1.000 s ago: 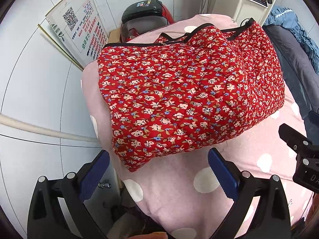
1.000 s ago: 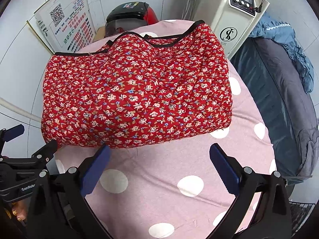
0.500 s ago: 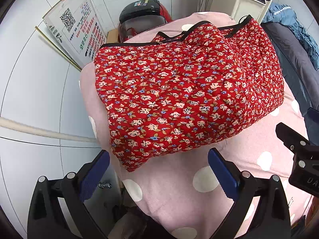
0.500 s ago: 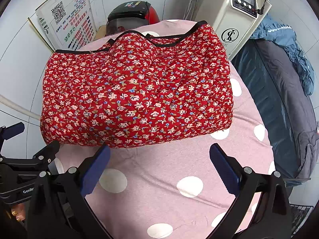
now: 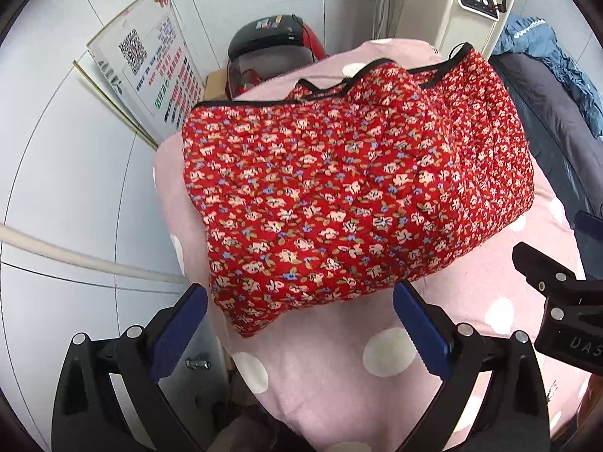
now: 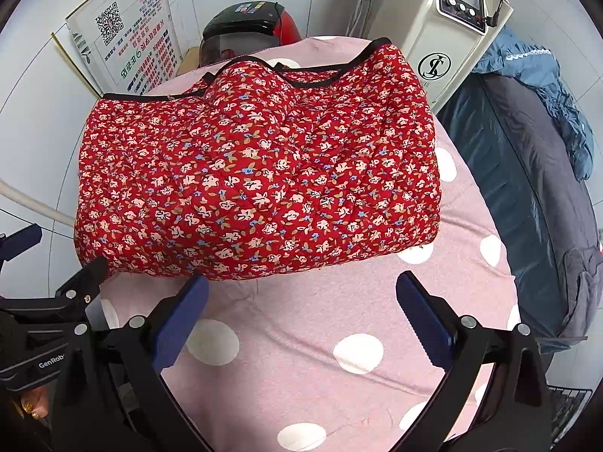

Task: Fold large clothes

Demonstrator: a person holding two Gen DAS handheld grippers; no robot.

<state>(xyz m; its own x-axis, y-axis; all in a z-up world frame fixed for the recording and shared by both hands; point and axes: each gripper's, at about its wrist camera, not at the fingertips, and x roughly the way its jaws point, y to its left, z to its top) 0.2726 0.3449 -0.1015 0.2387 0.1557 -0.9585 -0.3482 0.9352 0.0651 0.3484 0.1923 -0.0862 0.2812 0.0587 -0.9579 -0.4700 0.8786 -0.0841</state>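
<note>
On a pink polka-dot cover (image 6: 312,309), a red floral quilted garment (image 6: 256,188) lies folded into a thick bundle, its black-trimmed edge toward the wall. Beside it stands a white machine (image 6: 452,37) and a red-and-black appliance (image 6: 245,26). Nearest the camera, the left gripper (image 5: 299,316) and right gripper (image 6: 301,309) hover with fingers spread, holding nothing.

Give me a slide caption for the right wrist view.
Open right gripper hovers above a folded red floral quilted garment on a pink polka-dot cover.
</note>
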